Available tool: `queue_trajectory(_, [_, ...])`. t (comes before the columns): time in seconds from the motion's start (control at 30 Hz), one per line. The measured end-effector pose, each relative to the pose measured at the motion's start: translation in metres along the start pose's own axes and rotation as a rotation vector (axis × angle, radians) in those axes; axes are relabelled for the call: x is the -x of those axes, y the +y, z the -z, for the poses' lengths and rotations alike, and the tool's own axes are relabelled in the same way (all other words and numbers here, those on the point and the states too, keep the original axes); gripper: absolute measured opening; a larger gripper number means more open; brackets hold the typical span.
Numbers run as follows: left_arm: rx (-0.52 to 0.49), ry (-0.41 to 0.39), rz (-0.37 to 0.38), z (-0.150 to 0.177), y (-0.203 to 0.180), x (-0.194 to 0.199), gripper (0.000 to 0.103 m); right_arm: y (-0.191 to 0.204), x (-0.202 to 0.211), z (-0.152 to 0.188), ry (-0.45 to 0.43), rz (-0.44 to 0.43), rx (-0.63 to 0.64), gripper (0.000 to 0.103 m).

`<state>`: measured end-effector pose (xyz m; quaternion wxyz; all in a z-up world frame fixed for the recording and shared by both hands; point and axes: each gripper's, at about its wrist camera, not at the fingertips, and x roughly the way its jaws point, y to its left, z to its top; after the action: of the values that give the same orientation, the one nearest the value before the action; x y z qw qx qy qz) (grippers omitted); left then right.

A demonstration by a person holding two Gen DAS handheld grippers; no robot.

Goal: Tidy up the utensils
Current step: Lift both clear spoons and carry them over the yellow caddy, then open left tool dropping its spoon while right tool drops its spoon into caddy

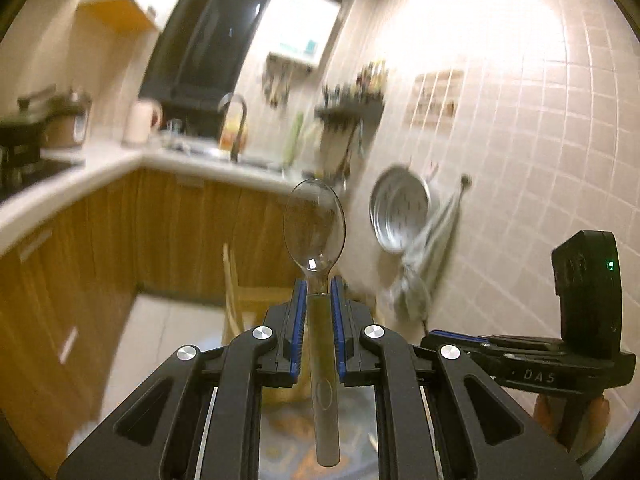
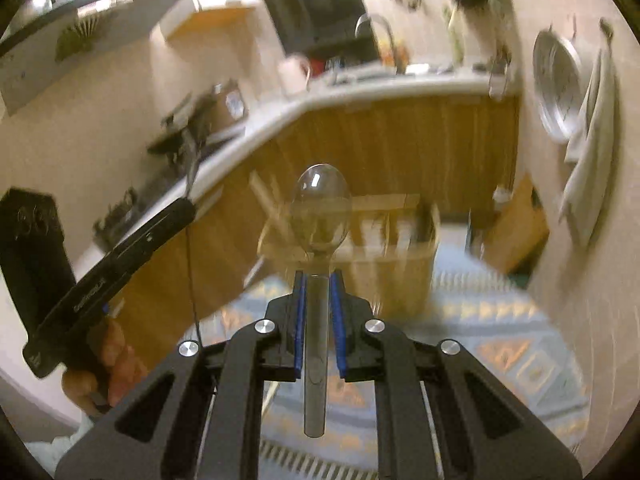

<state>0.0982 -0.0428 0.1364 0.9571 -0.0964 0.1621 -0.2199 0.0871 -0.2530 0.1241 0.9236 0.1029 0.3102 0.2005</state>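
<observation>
Between the blue pads [image 1: 299, 320] of the left gripper [image 1: 318, 286] sits a clear spoon [image 1: 314, 228], handle clamped in a narrow gap, bowl jutting past the fingertips, in the air before the counter [image 1: 120, 164]. From the right wrist, the right gripper [image 2: 319, 280] likewise pinches a second clear spoon [image 2: 322, 210] by its handle, bowl forward, above a patterned cloth [image 2: 500, 320].
</observation>
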Motion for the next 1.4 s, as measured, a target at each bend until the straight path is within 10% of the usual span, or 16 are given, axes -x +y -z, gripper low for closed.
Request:
queue_trajectory(0.53, [-0.063,-0.193,-0.143,-0.022,0.012,-0.07,0.01,-0.039,-0.029,-0.059,-0.329,0.131,0.036,0.01])
queue_trajectory(1.4, [-0.075,-0.156,-0.223,0.028,0.037,-0.105,0.011,-0.056,-0.102,-0.023,-0.378,0.236,0.114,0.01])
